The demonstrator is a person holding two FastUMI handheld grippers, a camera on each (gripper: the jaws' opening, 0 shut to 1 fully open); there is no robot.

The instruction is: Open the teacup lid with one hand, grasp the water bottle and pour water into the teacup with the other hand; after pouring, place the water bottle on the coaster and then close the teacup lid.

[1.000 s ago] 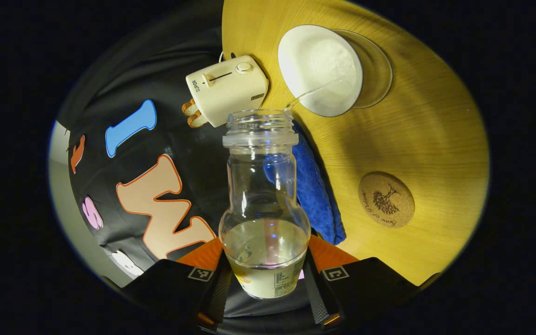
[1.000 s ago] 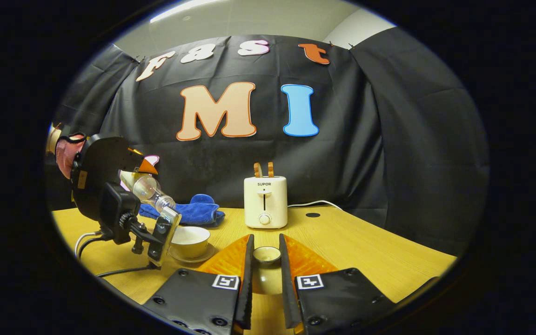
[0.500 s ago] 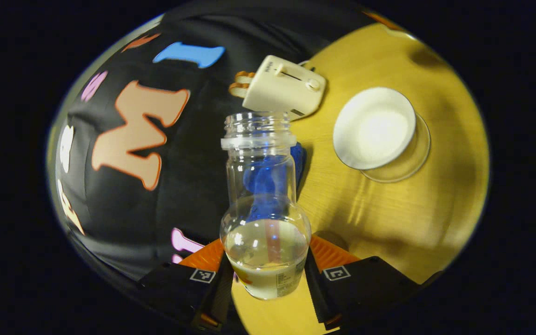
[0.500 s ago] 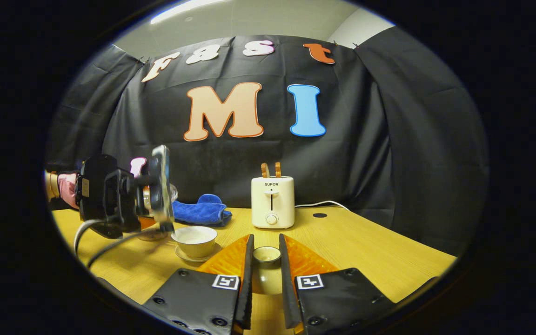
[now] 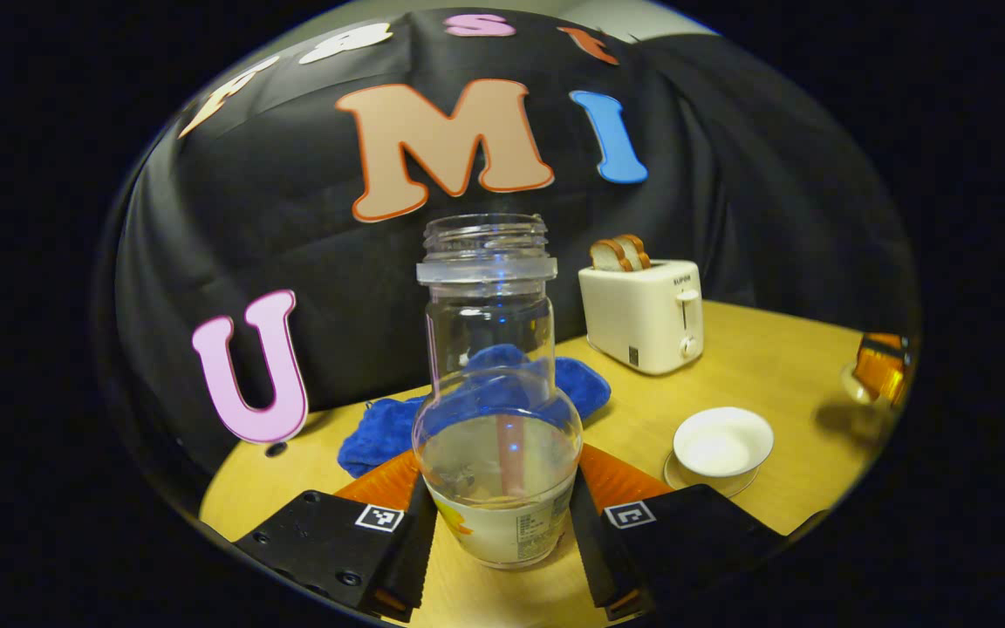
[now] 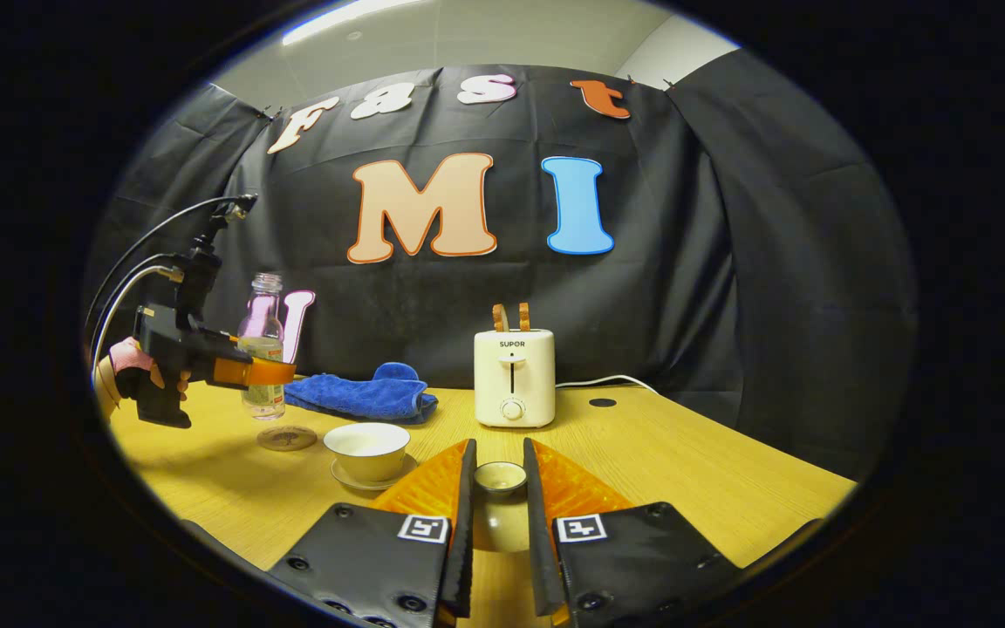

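My left gripper (image 5: 495,515) is shut on a clear water bottle (image 5: 494,392), upright, uncapped and about a third full. In the right gripper view that bottle (image 6: 263,344) hangs a little above the round cork coaster (image 6: 286,438), held by the left gripper (image 6: 254,372) and a hand. The white teacup (image 5: 722,441) stands open on its glass saucer (image 5: 681,475) to the right of the bottle; it also appears as the teacup (image 6: 367,450) left of centre. My right gripper (image 6: 497,515) is shut on the teacup lid (image 6: 500,480), held above the table.
A cream toaster (image 6: 512,377) with two bread slices stands at the back, its white cord trailing right. A blue cloth (image 6: 363,398) lies behind the cup and coaster. The wooden table (image 6: 686,471) has a small dark hole near the wall.
The bottle has swung from tilted over the cup back to upright and moved left, away from the cup to above the coaster. The right gripper with the lid has stayed put.
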